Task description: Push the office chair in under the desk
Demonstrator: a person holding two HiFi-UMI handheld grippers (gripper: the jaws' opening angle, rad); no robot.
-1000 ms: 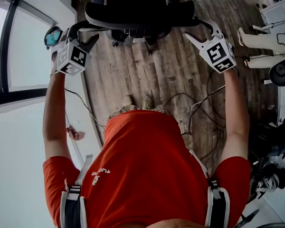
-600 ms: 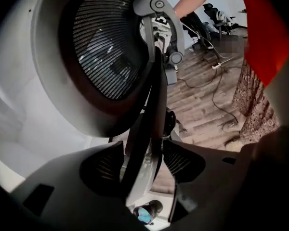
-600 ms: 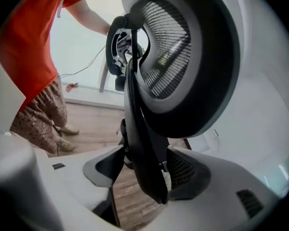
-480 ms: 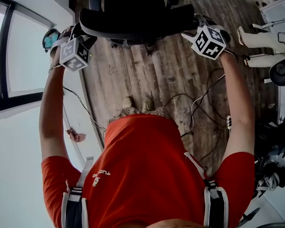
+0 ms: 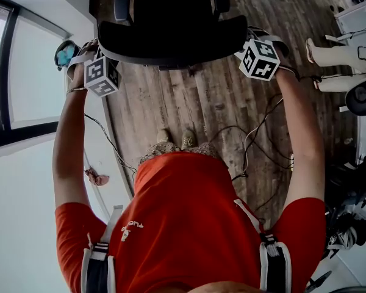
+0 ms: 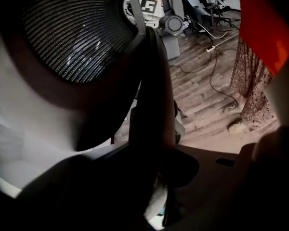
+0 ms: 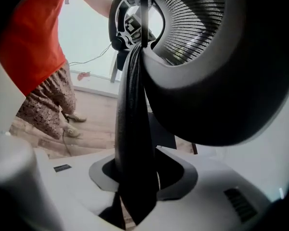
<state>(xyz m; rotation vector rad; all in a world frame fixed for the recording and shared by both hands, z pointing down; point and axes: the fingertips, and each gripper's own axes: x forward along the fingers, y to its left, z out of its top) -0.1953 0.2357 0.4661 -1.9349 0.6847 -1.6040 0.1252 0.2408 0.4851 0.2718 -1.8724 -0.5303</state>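
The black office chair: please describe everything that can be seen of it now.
The black office chair stands upright on the wooden plank floor, seen from above, in front of the person. It has a wide curved backrest with ribbed mesh in a dark frame, a seat and two armrests. The left gripper and right gripper each have a side edge of the backrest between their jaws, which are closing on it.

I lose the office chair (image 5: 171, 5) at the top edge | backrest (image 5: 171, 36) hides its base | person's legs (image 5: 332, 60) cut off right
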